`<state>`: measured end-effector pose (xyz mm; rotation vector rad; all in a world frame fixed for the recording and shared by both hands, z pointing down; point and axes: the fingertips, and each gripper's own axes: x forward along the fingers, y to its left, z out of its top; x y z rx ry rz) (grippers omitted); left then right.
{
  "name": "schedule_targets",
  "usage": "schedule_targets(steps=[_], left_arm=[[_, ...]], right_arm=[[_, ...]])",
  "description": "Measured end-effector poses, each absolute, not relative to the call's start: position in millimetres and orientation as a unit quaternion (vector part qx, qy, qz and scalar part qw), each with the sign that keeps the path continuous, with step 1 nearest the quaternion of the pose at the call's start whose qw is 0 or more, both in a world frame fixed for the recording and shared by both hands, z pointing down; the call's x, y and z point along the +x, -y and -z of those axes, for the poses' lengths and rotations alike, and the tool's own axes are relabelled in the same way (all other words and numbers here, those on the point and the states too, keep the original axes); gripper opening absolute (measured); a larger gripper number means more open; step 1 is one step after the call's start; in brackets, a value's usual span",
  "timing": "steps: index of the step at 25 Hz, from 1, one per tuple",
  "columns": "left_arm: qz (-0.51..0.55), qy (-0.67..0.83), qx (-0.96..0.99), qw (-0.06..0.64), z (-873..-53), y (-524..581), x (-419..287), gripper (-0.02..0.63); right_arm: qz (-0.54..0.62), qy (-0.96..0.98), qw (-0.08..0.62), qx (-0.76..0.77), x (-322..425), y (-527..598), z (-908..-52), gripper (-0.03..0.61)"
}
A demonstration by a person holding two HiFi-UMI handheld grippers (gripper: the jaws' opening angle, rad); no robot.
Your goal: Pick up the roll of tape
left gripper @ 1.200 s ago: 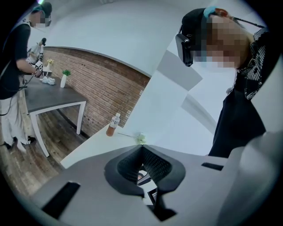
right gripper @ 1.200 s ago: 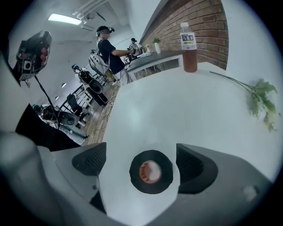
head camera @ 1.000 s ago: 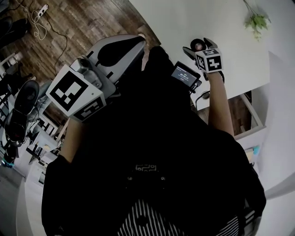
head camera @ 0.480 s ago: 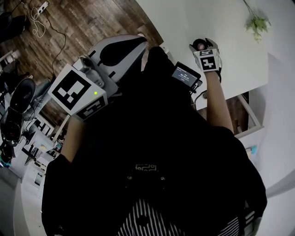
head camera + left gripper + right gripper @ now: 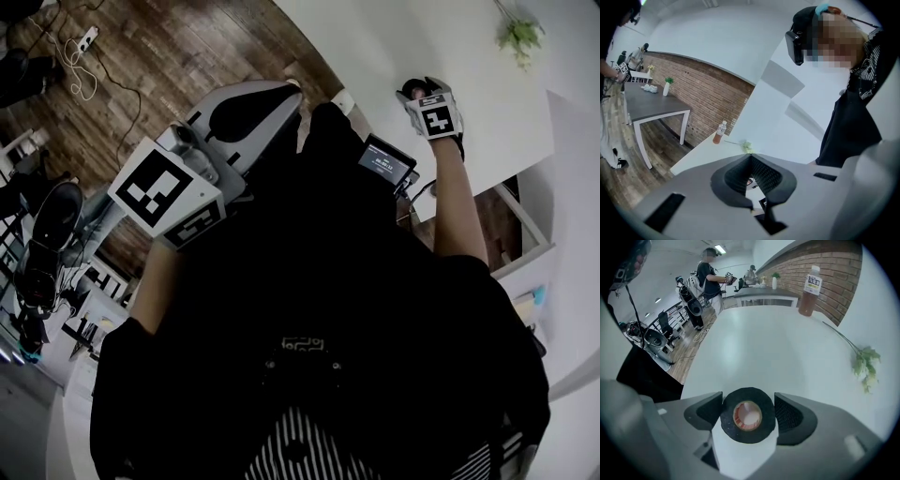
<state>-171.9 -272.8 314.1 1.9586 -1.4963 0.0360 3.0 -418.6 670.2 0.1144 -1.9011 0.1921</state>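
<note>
Right tongs [image 5: 749,408] have edged slightly farther out over the white table [image 5: 754,343] than a second ago. Left tongs [image 5: 751,161] closed on nothing, off the table. Right pair clamps the roll of tape [image 5: 748,416] between both pads. Grasp looks secure; lift probably under way.

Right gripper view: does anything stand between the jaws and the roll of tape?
Nothing visible does. The roll of tape sits directly between the right gripper's jaws, both pads apparently touching its sides. The bottle and plant sprig lie well beyond it.
</note>
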Motion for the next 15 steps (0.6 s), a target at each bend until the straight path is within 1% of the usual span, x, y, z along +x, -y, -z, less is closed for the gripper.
schedule_targets(steps=[9, 11, 15], left_arm=[[-0.016, 0.536, 0.789, 0.301, -299.4, 278.4, -176.8, 0.008], [-0.014, 0.521, 0.801, 0.293, -294.2, 283.1, -177.8, 0.008], [-0.003, 0.494, 0.825, 0.275, -284.0, 303.5, -175.8, 0.008]], right_arm=[[-0.148, 0.792, 0.579, 0.125, 58.8, 409.3, -669.0, 0.341], [-0.189, 0.797, 0.552, 0.157, 64.6, 409.0, -653.2, 0.341], [-0.267, 0.840, 0.432, 0.193, 41.5, 416.7, -578.7, 0.342]])
